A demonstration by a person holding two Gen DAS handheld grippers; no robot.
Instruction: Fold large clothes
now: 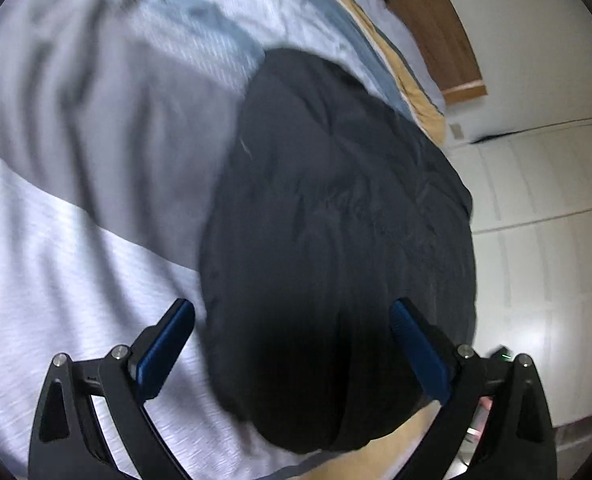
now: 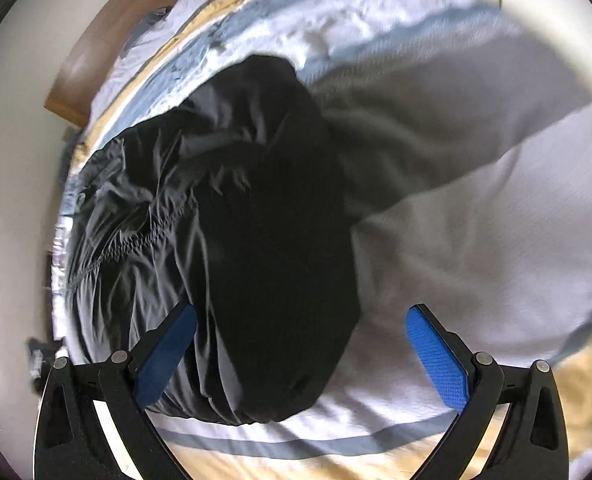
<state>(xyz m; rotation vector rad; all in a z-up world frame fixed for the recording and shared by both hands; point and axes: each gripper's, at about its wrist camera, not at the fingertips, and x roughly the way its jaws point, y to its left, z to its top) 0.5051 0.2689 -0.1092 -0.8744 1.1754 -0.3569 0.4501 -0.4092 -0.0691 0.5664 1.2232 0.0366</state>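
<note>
So the black garment (image 1: 336,248) is lying in a crumpled, roughly folded heap on the bed (image 1: 56,280), over the white-and-grey striped cover and close to the bed's edge where the tan stripe runs. The left gripper (image 1: 292,332) hangs right over its near end with jaws spread wide, holding nothing. The right gripper (image 2: 302,340) is the same deal, jaws wide and empty, with the garment's dark bundle sitting between the blue pads (image 2: 436,360).
</note>
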